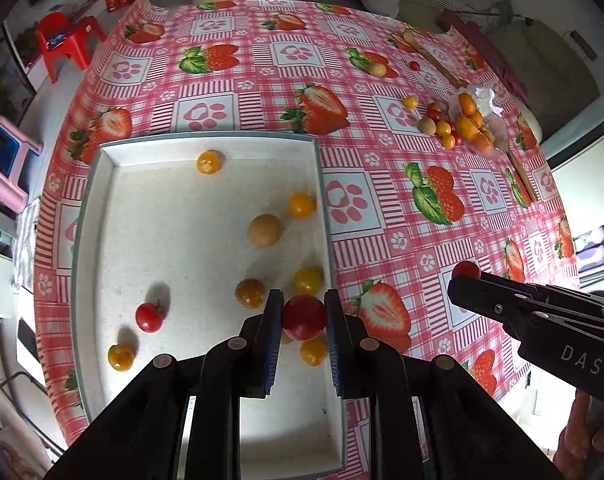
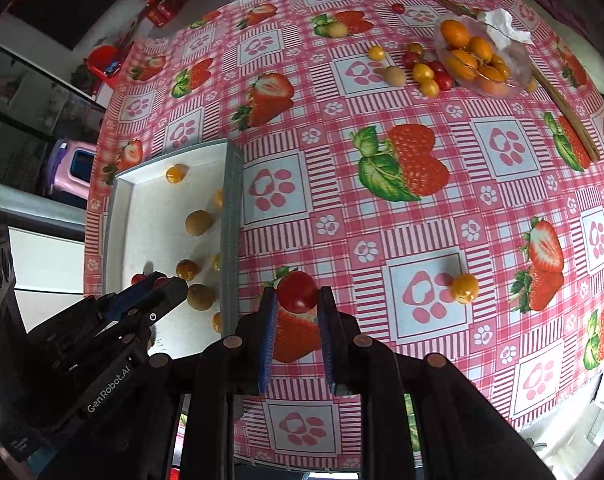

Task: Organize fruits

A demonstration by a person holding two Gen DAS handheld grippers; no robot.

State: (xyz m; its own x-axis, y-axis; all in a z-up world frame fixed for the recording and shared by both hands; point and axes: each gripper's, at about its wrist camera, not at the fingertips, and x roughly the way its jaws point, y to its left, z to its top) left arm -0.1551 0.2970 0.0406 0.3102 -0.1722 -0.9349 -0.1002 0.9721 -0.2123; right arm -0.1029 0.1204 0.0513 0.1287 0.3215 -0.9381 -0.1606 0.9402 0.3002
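My left gripper [image 1: 303,312] is shut on a red cherry tomato [image 1: 304,317] and holds it above the white tray [image 1: 114,168], near its right wall. The tray holds several yellow, brown and red fruits. My right gripper [image 2: 298,300] is shut on another red cherry tomato [image 2: 297,291], above the tablecloth just right of the tray [image 2: 232,184]. The right gripper also shows in the left wrist view [image 1: 467,276], and the left gripper in the right wrist view [image 2: 164,284]. A yellow fruit [image 2: 464,288] lies on the cloth to the right.
A clear bowl [image 2: 517,68] of orange fruits with a crumpled tissue stands at the far right of the table. Several small tomatoes and a brown fruit [image 2: 394,76] lie loose beside it. A wooden stick [image 2: 565,112] lies along the far right edge.
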